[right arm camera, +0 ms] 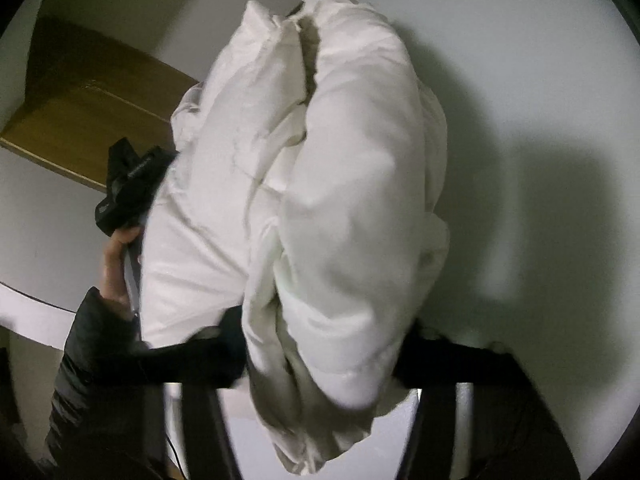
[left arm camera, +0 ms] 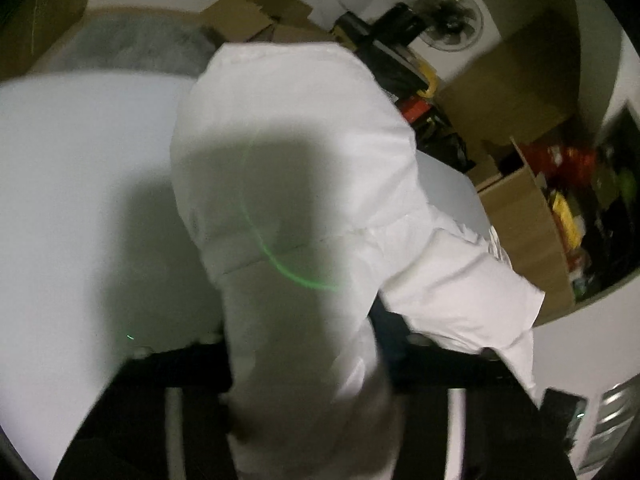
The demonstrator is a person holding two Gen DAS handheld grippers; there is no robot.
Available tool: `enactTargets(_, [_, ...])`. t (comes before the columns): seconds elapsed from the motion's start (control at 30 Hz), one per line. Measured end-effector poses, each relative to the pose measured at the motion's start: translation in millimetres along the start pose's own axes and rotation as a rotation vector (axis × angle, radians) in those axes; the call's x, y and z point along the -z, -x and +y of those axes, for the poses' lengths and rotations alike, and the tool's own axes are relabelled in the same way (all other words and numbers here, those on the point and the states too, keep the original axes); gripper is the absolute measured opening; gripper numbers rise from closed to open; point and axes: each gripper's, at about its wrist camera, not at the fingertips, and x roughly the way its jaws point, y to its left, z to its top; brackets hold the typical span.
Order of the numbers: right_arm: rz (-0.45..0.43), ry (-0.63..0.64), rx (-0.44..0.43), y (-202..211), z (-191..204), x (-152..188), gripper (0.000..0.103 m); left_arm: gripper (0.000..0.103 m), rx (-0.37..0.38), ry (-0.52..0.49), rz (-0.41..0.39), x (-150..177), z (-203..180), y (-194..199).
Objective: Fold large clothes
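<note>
The left gripper [left arm camera: 308, 384] is clenched on the white padded garment [left arm camera: 296, 184], which bunches between its fingers and stretches ahead of it over the pale table [left arm camera: 80, 184]. The right gripper [right arm camera: 320, 364] likewise grips a thick bunched fold of the same garment [right arm camera: 344, 200], the cloth spilling down past its fingers toward the camera. To the left of the right gripper, the person's left hand [right arm camera: 118, 268], in a dark quilted sleeve [right arm camera: 92, 360], holds the other tool's handle against the fabric.

Ahead and to the right of the left gripper stands an open cardboard box [left arm camera: 532, 232] holding red, yellow and green packets, blurred beyond naming. More cardboard boxes [left arm camera: 256, 16] lie farther ahead past the table's edge, beside a grey cloth [left arm camera: 136, 46]. A fan [left arm camera: 452, 20] hangs on the white wall beyond.
</note>
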Motion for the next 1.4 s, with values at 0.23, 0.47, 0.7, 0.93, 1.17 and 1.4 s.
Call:
enactTargets(0.23, [-0.070, 0.108, 0.013, 14, 22, 6, 0.024, 0.026, -0.067, -0.095, -0.079, 7, -27, 66])
enactTargets(0.47, [-0.085, 0.218, -0.052, 22, 52, 17, 0.024, 0.026, -0.121, -0.145, -0.152, 37, -30, 166])
enactTargets(0.7, [-0.048, 0.312, -0.103, 28, 53, 34, 0.024, 0.026, -0.160, -0.113, -0.172, 114, -1, 230])
enactTargets(0.93, [0.034, 0.332, -0.100, 38, 66, 53, 0.024, 0.026, -0.180, -0.039, -0.110, 181, 47, 220])
enactTargets(1.17, [0.076, 0.275, -0.063, 21, 58, 48, 0.039, 0.027, -0.178, -0.034, -0.136, 196, 65, 194])
enactTargets(1.4, [0.004, 0.238, 0.009, 45, 55, 53, 0.083, 0.102, -0.231, 0.046, -0.177, 205, 68, 230])
